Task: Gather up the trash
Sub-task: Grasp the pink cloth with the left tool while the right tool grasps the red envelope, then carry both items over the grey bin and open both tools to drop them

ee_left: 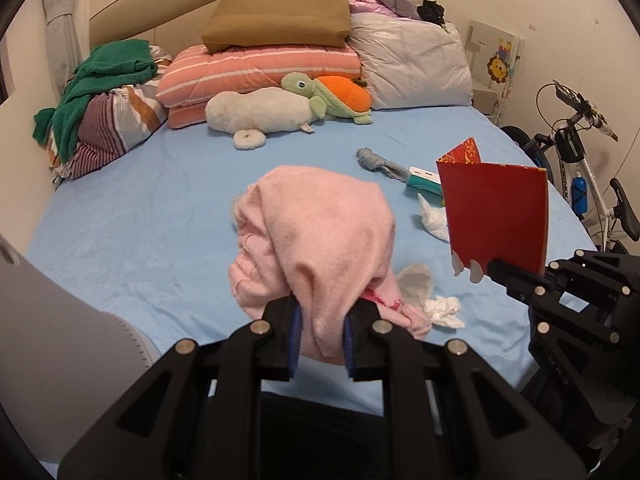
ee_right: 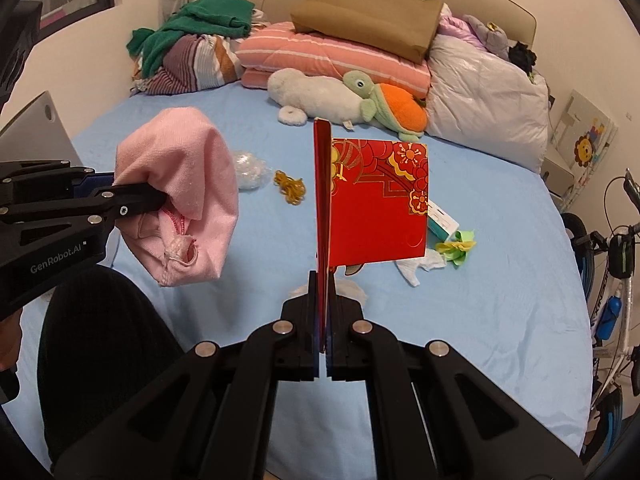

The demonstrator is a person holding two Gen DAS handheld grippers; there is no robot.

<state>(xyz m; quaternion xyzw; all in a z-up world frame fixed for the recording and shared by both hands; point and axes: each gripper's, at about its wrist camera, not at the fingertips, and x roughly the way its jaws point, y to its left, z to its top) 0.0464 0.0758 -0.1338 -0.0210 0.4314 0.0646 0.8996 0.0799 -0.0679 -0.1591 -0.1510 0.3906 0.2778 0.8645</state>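
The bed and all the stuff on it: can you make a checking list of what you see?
Surface: blue bed sheet, wrinkled.
Job's things: crumpled tissues, yellow-green paper scrap, clear plastic wad.
Clutter: plush turtle, folded blankets, brown paper bag.
Grippers: left tool shut on pink cloth; right tool shut on red card.
Cables: nothing seen.
Surroundings: bicycle beside bed.

Bicycle (ee_left: 580,184) cut off at edge, box (ee_right: 442,222) partly hidden
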